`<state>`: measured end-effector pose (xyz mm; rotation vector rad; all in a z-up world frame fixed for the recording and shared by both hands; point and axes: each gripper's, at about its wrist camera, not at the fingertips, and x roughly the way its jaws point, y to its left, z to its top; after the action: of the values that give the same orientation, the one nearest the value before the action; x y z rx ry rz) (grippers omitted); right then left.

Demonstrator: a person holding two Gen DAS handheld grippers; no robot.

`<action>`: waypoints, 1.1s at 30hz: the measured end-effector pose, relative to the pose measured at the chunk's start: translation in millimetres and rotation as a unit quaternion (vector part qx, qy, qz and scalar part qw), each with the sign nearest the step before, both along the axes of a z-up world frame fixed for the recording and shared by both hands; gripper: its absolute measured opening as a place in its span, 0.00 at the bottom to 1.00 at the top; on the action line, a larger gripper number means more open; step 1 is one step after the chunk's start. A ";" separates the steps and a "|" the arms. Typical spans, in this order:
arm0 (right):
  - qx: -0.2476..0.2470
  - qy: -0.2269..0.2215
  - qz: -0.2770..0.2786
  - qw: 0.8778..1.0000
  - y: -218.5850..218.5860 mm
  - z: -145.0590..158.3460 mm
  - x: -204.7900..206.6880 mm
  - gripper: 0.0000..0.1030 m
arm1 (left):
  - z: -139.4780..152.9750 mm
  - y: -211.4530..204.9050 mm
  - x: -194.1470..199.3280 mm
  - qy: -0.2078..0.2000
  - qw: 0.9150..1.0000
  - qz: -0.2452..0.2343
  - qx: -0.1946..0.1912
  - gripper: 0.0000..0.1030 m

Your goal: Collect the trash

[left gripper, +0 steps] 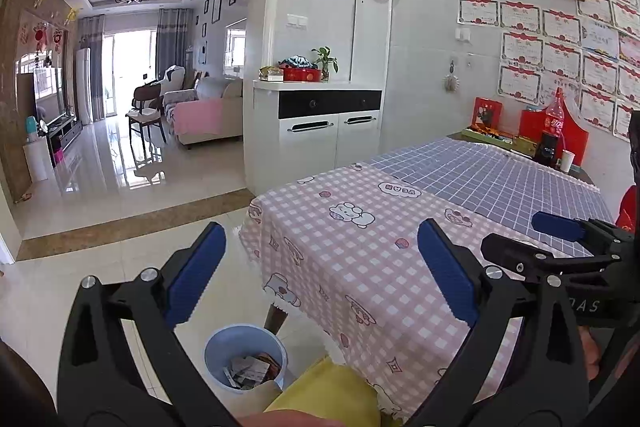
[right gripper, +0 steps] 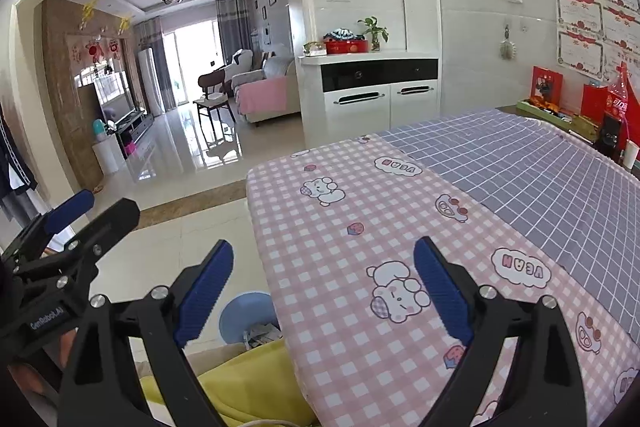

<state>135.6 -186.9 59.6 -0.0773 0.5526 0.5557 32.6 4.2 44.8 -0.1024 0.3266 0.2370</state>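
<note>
Covered tabletop point(right gripper: 360, 367) and glossy pale tiled floor point(left gripper: 132, 171)

A pink-and-white checked cloth with cartoon bears point(right gripper: 340, 227) covers the near part of the tabletop; a grey-blue grid-patterned cloth point(right gripper: 540, 163) covers the far part toward 1 o'clock. At its far edge stand a red-labelled dark cola bottle point(left gripper: 554, 123), a white paper cup point(left gripper: 567, 161) just beside it and a flat green box point(left gripper: 486, 135). On the floor at 6 o'clock, by the table's corner, stands a round light-blue plastic bin point(left gripper: 245, 357) holding crumpled wrappers point(left gripper: 252, 371).
</note>
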 end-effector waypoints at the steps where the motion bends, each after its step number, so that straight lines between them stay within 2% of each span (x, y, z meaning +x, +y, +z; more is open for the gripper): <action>1: 0.000 0.000 0.000 1.000 -0.2 0.0 -0.3 0.88 | 0.0 0.0 0.1 0.000 1.000 0.000 0.001 0.92; 14: 0.007 -0.007 -0.024 1.000 -8.9 0.0 -4.1 0.89 | -0.2 1.3 -0.7 -0.001 1.000 0.003 -0.005 0.93; 26: 0.021 0.020 -0.026 0.999 -11.1 -10.0 0.6 0.89 | -2.6 3.0 -0.7 0.000 1.000 0.008 -0.006 0.93; 33: 0.022 0.020 -0.032 0.999 -11.5 -9.3 0.3 0.89 | -4.5 5.3 -0.1 0.004 1.000 0.008 -0.010 0.93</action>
<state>135.9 -198.4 50.3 -0.0057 0.5799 0.5078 32.5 9.5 40.2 -0.1237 0.3366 0.2492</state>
